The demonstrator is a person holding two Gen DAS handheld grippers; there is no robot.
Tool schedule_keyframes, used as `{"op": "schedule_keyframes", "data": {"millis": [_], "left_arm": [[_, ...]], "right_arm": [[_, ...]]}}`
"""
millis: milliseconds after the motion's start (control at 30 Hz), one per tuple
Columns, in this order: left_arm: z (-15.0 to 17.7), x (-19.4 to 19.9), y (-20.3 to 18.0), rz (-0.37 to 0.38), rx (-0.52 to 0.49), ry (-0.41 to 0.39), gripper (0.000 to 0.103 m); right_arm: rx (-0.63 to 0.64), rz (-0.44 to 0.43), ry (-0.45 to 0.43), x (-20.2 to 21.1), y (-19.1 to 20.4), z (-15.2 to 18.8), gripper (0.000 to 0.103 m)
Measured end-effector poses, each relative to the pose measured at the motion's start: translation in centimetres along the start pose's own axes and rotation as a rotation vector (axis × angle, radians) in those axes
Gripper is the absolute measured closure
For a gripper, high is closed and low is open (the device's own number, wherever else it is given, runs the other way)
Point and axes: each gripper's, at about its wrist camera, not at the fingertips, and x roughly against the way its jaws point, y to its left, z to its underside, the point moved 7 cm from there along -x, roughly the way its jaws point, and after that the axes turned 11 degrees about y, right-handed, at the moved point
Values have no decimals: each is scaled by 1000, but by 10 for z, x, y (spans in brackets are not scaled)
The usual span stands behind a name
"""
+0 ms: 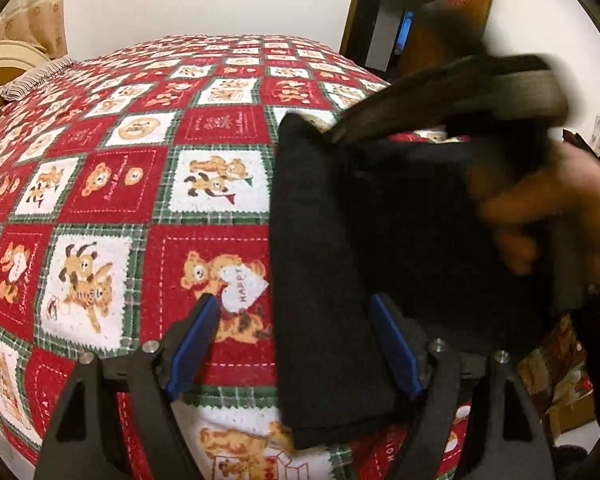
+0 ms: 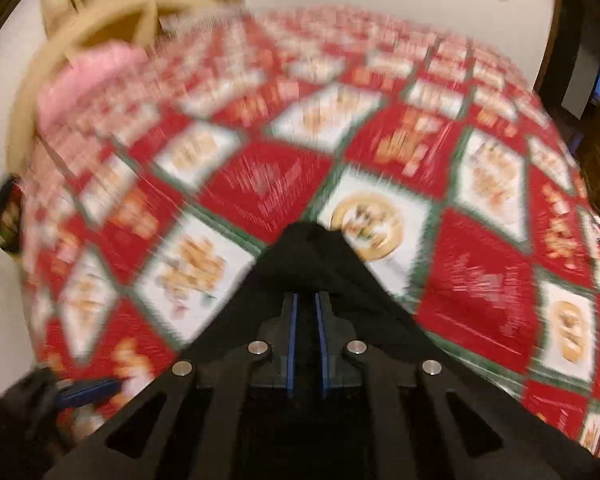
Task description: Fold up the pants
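Quilt squares read "HAPPY" on a white heart. One bed, its red, white and green teddy-bear patchwork quilt (image 1: 148, 184) under white walls. One pair of black fabric pants (image 1: 324, 280) lies on it, near edge. Left claw (image 1: 296, 344) gapes wide, straddling the pants' edge, unpinched. Right claw (image 2: 306, 312) clamped on black cloth.

the word "happy" stands on the white heart (image 1: 244, 288) that a bear holds on the red-and-white bedspread (image 1: 140, 184), and just below that heart, near the spread's front edge, a red patch carries letters that look like "holi" (image 1: 389, 454).
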Motion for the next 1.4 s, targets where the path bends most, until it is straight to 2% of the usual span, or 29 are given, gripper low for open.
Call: {"op": "schedule_keyframes", "data": {"millis": [33, 100, 200, 267, 367, 433, 500, 533, 567, 600, 633, 667, 767, 867, 900, 933, 1000, 1067, 1133, 1267, 1400], "left_arm": [[1, 1, 0, -2, 0, -2, 22], [1, 1, -1, -5, -1, -4, 22], [0, 2, -2, -22, -8, -9, 22], [-2, 3, -1, -12, -15, -7, 22], [-10, 11, 5, 39, -8, 3, 23], [-23, 23, 9, 30, -17, -42, 23], [-38, 31, 9, 16, -42, -78, 23], [-49, 33, 8, 9, -54, -97, 23], [-61, 32, 7, 4, -64, -108, 23], [-70, 31, 6, 5, -70, -114, 23], [-83, 29, 4, 11, -76, -124, 23], [-93, 25, 3, 10, -78, -128, 23], [-120, 3, 2, -31, -68, -104, 23], [-130, -23, 5, -117, -73, -54, 23], [-130, -31, 7, -142, -70, -38, 23], [-130, -38, 10, -157, -66, -24, 23], [-125, -51, 18, -166, -34, 13, 22], [-120, -56, 24, -109, 14, 35, 21], [-118, -55, 25, -90, 24, 39, 17], [-115, -54, 24, -102, 7, 40, 16], [-109, -40, 20, -135, -5, 41, 16]], "right_arm": [[4, 1, -26, -1, 2, -8, 96], [-11, -4, -19, -8, 1, -23, 96], [3, -1, -32, -12, 2, -29, 97], [-48, -61, -52, -7, -4, -28, 97], [-130, -163, -139, 27, -17, -18, 96], [-187, -199, -235, 73, -34, -1, 96], [-229, -198, -285, 107, -53, 18, 95], [-253, -154, -307, 126, -70, 36, 88], [-276, -100, -317, 138, -84, 50, 72], [-298, -50, -323, 148, -97, 63, 61], [-331, 14, -322, 157, -115, 82, 41], [-353, 52, -314, 160, -126, 95, 37], [-414, 64, -259, 152, -148, 126, 37], [-456, 51, -194, 128, -154, 148, 40], [-453, 32, -189, 121, -150, 152, 65], [-467, -10, -185, 113, -146, 157, 84], [-504, -6, -215, 108, -141, 164, 84], [-526, 5, -232, 111, -137, 174, 85], [-555, -21, -259, 111, -138, 188, 85], [-592, -91, -298, 110, -149, 190, 86], [-554, -37, -333, 128, -138, 189, 81]]}}
